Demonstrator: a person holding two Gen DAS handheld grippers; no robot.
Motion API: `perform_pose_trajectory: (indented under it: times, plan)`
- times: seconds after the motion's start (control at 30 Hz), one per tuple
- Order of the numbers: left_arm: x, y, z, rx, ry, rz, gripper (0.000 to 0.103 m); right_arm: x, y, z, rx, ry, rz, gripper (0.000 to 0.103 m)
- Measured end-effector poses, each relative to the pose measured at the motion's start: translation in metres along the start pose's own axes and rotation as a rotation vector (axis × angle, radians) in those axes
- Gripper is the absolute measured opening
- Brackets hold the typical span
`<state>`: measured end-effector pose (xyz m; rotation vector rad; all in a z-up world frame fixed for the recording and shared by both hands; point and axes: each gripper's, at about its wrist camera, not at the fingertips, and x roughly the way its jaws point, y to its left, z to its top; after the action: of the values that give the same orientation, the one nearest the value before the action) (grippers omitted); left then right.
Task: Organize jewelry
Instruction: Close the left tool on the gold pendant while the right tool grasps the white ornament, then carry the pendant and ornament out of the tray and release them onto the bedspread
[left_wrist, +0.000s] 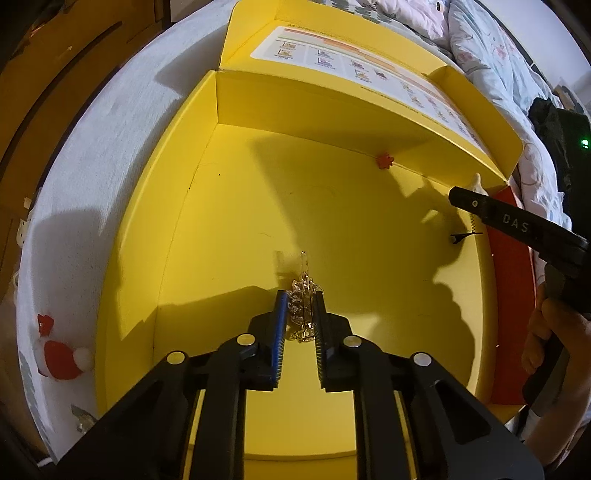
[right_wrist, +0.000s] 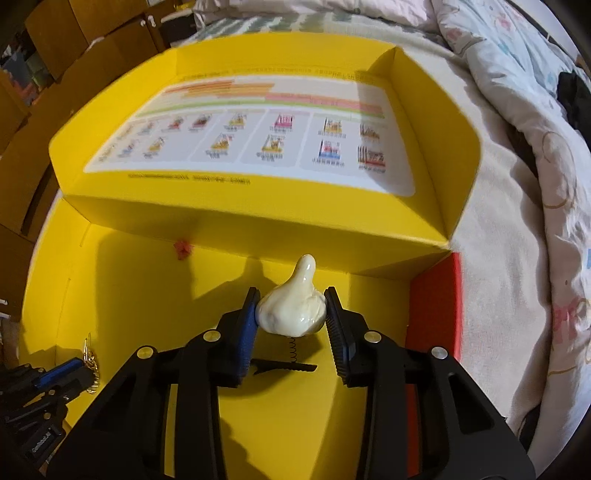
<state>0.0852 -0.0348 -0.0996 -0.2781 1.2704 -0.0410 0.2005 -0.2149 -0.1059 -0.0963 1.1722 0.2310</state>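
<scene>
A yellow cardboard box lies open on the bed. My left gripper is shut on a gold, sparkly hair clip low over the box floor. My right gripper is shut on a cream-white blob-shaped hair clip whose spring and black toothed clip hang beneath it, above the box's right side. In the left wrist view the right gripper shows at the right with the black clip below it. A small red flower piece lies by the box's back wall.
The box's open lid with a printed sheet stands behind. A red panel lines the box's right side. A red and white plush ornament and a small clip lie on the white cloth at left. Bedding surrounds the box.
</scene>
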Motion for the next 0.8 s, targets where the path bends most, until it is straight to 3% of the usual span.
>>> perform_pose_trajectory:
  times: [0.07,0.8]
  plan:
    - [-0.002,0.0,0.0,0.004,-0.003,-0.003,0.005,-0.007,0.0,0.001,0.003,-0.012,0.012,0.036]
    - [-0.018,0.008,0.003,-0.01,-0.036,-0.052,0.001,-0.043,-0.009,-0.007,0.023,-0.07,0.026,0.036]
